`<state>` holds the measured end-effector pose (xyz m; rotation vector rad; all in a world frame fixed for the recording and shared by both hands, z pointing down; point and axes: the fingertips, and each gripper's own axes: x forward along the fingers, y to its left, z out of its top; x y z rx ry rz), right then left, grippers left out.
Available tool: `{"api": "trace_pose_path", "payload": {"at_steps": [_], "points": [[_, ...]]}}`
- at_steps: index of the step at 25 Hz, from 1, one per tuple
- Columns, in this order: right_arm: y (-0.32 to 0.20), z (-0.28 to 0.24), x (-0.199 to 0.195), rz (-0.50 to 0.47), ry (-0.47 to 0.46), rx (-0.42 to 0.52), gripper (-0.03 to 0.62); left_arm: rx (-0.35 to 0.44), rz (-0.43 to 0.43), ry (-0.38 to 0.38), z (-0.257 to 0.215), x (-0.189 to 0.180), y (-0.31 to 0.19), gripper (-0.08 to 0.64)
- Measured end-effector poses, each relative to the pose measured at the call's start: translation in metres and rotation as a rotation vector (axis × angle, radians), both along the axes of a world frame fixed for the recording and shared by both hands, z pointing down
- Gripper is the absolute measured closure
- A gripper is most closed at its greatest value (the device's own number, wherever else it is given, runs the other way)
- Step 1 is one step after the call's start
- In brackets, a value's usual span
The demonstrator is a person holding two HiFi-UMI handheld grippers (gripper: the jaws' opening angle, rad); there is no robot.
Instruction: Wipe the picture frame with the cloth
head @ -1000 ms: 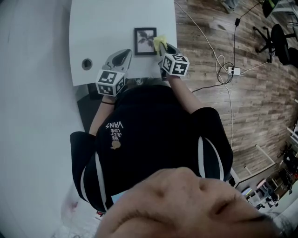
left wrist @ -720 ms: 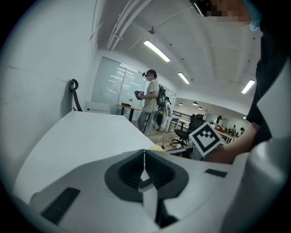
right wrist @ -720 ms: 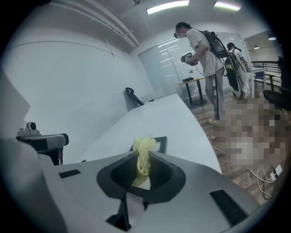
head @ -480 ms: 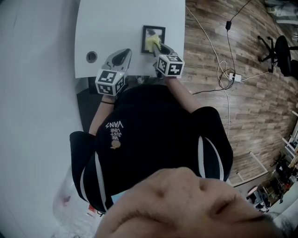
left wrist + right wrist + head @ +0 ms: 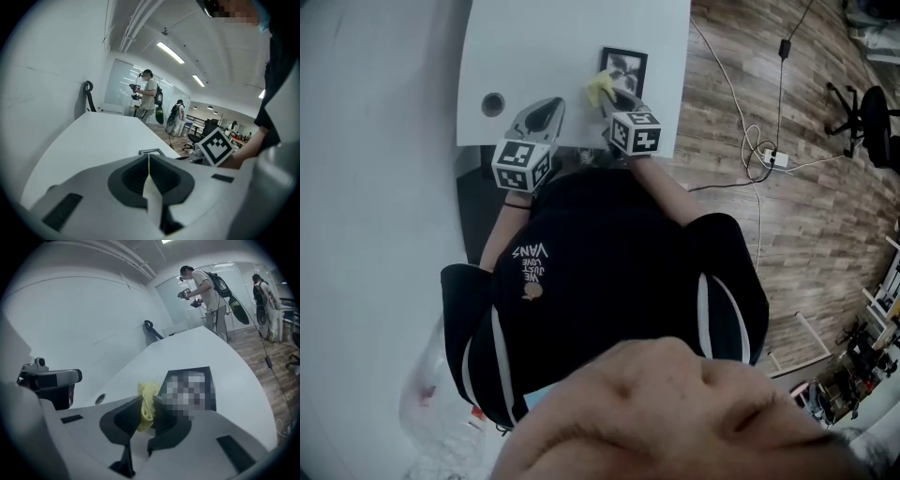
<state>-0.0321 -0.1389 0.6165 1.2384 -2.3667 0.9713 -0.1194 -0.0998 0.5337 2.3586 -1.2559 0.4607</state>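
Visibly, the black picture frame (image 5: 628,64) lies flat, yellow cloth (image 5: 599,87) at its edge.

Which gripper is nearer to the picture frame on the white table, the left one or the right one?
Right. The right gripper, holding the yellow cloth, is at the near left edge of the picture frame. The left gripper is farther left, clearly apart from it.
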Motion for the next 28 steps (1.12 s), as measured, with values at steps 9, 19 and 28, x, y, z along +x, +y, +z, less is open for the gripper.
{"api": "trace_pose_path", "payload": {"at_steps": [9,19,28], "points": [[0.000,0.013,0.012,0.032,0.033,-0.026,0.545,-0.004,0.043,0.005,-0.001,0.007,-0.010,0.543],[0.006,0.016,0.073,0.179,0.067,-0.030,0.545,0.000,0.167,0.022,0.000,0.046,-0.018,0.543],[0.015,0.018,0.114,0.266,0.086,-0.031,0.545,-0.003,0.220,0.028,0.004,0.064,-0.017,0.543]]}}
